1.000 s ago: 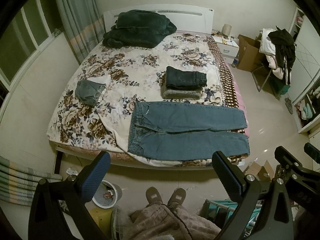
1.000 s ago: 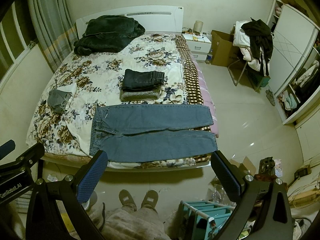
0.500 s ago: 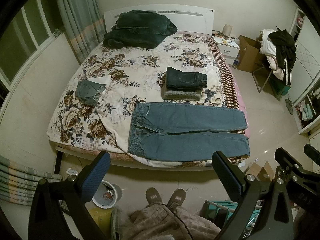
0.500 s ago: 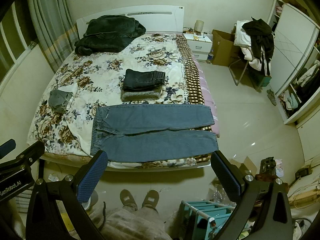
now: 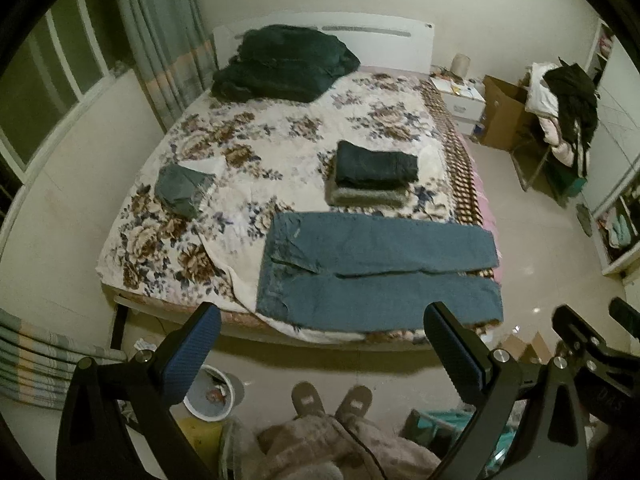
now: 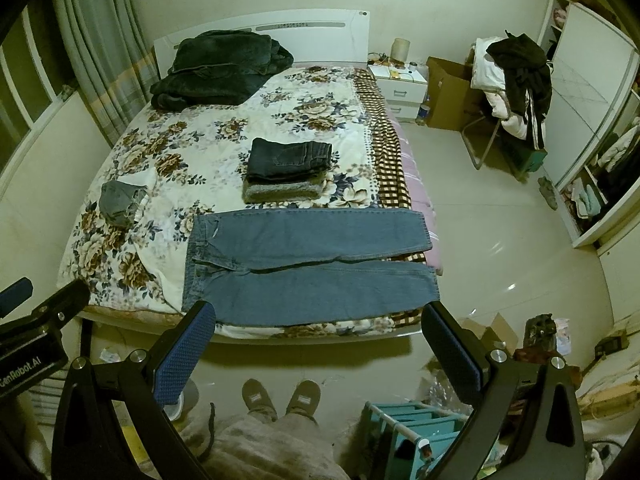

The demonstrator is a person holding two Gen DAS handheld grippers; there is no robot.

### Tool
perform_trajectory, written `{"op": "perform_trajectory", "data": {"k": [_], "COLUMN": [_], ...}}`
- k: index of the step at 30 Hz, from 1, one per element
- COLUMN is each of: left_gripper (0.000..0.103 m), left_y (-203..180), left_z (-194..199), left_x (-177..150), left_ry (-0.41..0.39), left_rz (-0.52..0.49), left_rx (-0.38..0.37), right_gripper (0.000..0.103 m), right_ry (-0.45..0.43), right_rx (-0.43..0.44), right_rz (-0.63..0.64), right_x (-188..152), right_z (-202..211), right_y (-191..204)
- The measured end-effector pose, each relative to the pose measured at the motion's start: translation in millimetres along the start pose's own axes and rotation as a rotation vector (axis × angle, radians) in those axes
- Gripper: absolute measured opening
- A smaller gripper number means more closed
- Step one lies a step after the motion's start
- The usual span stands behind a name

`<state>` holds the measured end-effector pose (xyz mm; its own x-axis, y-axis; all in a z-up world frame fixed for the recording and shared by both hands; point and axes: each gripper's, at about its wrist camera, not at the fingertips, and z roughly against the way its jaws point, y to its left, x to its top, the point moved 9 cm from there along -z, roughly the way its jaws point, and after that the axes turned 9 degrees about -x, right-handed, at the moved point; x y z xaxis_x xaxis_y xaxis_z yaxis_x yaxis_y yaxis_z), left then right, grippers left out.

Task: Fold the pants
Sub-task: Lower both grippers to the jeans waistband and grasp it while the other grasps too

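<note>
Blue jeans (image 5: 376, 272) lie spread flat along the near edge of the bed (image 5: 280, 152), waistband to the left, legs to the right. They also show in the right wrist view (image 6: 308, 264). My left gripper (image 5: 320, 336) is open and empty, held well above the floor in front of the bed. My right gripper (image 6: 320, 336) is open and empty too, at a similar height and distance. Neither touches the jeans.
A stack of folded dark pants (image 5: 374, 172) sits behind the jeans. A small grey garment (image 5: 182, 188) lies at the bed's left. A dark blanket (image 5: 280, 64) is at the headboard. A bin (image 5: 210, 396), my feet (image 5: 330, 398) and a teal rack (image 6: 420, 428) are on the floor.
Both views have shifted very slightly; the bed and jeans sit a touch lower and closer. The jeans have not moved and both grippers stay open.
</note>
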<state>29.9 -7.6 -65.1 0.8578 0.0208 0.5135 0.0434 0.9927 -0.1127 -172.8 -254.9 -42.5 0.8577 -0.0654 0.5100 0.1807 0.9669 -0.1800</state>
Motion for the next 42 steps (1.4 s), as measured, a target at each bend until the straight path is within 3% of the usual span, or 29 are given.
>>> {"op": "perform_trajectory", "data": {"k": [7, 12, 17, 25, 30, 34, 42], "left_gripper": [0.103, 0.103, 0.103, 0.103, 0.103, 0.103, 0.103], "left_y": [8, 10, 10, 17, 19, 26, 21], "left_z": [-53, -105, -167, -287, -371, -449, -626], "left_x": [31, 67, 102, 159, 167, 160, 109], "left_ry": [-0.039, -0.023, 0.034, 0.141, 0.218, 0.289, 0.435], "left_rz": [0.013, 0.008, -0.006, -0.044, -0.072, -0.118, -0.289], "left_rx": [0.056, 0.063, 0.050, 0.009, -0.004, 0.023, 0.103], "right_gripper": [0.103, 0.103, 0.103, 0.103, 0.103, 0.103, 0.103], "right_ry": [-0.089, -0.073, -0.026, 0.087, 0.137, 0.201, 0.327], "right_rx": [-0.052, -0.066, -0.080, -0.093, -0.134, -0.190, -0.245], "right_rz": [-0.037, -0.046, -0.033, -0.046, -0.026, 0.031, 0.222], "right_x": [36, 73, 113, 187, 210, 206, 156], "right_z": [-37, -84, -155, -311, -409, -508, -706], "right_y": [5, 16, 37, 58, 68, 77, 104]}}
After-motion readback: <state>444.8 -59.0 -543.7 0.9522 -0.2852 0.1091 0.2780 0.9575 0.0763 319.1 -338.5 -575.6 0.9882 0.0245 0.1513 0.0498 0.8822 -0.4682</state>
